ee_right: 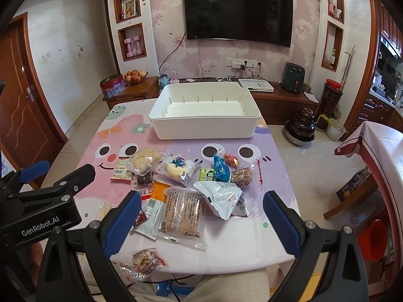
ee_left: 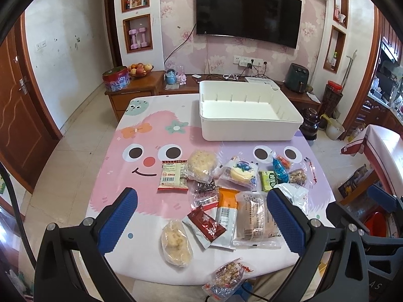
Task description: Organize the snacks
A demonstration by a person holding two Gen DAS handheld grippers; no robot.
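I hold both tongs, left gripper (ee_left: pixel 201 220) and right gripper (ee_right: pixel 202 217), spread and empty above the snacks (ee_right: pixel 181 188); nothing is binned yet, so next I pick 1 packet for the white bin (ee_right: pixel 204 128).

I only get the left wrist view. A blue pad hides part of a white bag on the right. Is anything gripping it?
Observer: No. In the right wrist view the white bag lies free on the table, touching the clear pack.
Operator: Are the other tongs open?
Observer: Yes. The right tongs are wide open and hold nothing.
Operator: Is there any name on my tongs?
Observer: Yes. The right wrist view shows the side of the left tongs, with a label reading "GenRobot.AI".
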